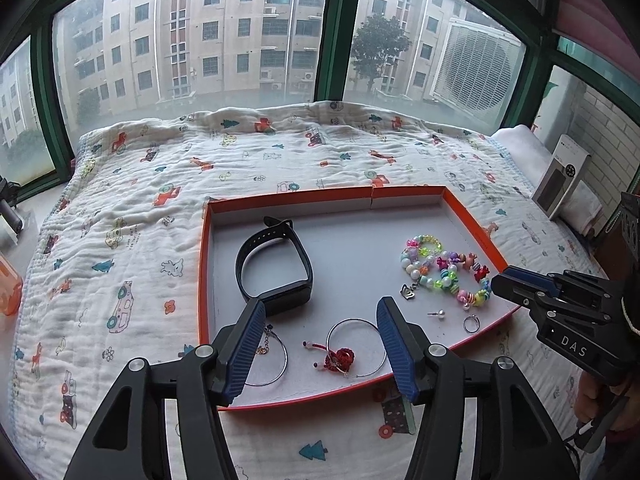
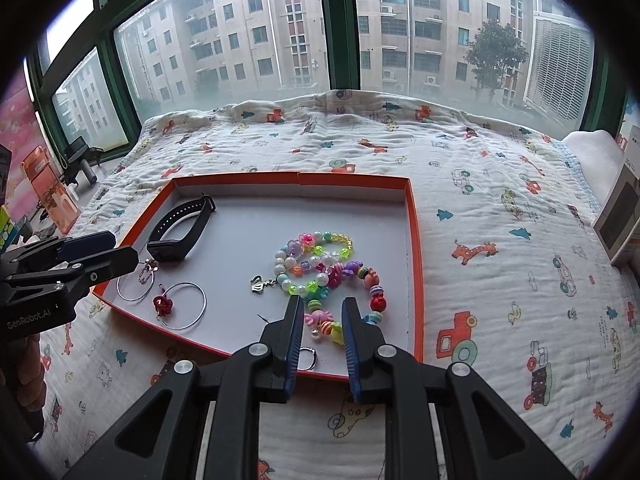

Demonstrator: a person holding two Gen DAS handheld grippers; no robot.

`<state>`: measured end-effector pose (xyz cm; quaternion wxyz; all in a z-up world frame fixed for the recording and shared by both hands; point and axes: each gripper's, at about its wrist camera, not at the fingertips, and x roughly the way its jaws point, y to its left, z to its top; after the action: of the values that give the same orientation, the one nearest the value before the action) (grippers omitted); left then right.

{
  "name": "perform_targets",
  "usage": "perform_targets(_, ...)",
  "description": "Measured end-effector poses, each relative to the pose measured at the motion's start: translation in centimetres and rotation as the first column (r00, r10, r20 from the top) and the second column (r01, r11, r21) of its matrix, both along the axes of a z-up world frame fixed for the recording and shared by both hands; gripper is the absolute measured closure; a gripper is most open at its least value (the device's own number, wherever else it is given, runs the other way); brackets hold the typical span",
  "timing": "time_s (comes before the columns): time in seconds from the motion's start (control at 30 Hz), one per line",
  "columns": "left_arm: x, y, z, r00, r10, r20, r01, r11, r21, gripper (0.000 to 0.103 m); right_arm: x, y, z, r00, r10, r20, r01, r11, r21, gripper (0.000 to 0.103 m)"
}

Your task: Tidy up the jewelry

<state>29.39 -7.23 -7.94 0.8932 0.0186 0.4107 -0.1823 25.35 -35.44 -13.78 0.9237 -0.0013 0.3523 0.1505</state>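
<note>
Bedding by the window carries an orange tray with beads, hoops, a ring, a stud and a watch band lying in it. Light, loose and slippery, the beads likely need a pinch across one strand. Both the left gripper and right gripper are parted and empty; only the left view shows the stud.

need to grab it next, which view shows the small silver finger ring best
The left wrist view: the small silver finger ring lies fully exposed on the tray floor. In the right wrist view, the ring is partly hidden behind the right gripper.
</note>
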Motion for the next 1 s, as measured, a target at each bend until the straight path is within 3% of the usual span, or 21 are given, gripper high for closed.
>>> perform_targets(0.37, -4.7, 1.4, 4.2, 0.999, 0.033, 0.041, -0.031, 0.999, -0.028, 0.037, -4.4, 0.7, 3.5, 0.997, -0.017, 0.077, 0.019, 0.999, -0.031, 0.06)
perform_targets(0.7, -11.0, 3.2, 7.6, 0.993, 0.087, 0.079, -0.084, 0.996, -0.037, 0.022, -8.4, 0.4, 5.1, 0.996, -0.052, 0.079, 0.053, 0.998, -0.014, 0.059)
perform_targets(1.0, -16.9, 4.7, 9.9, 0.985, 0.123, 0.124, -0.12, 0.992, -0.032, 0.019, -12.0, 0.3, 5.9, 0.994, -0.057, 0.098, 0.058, 0.998, 0.001, 0.059)
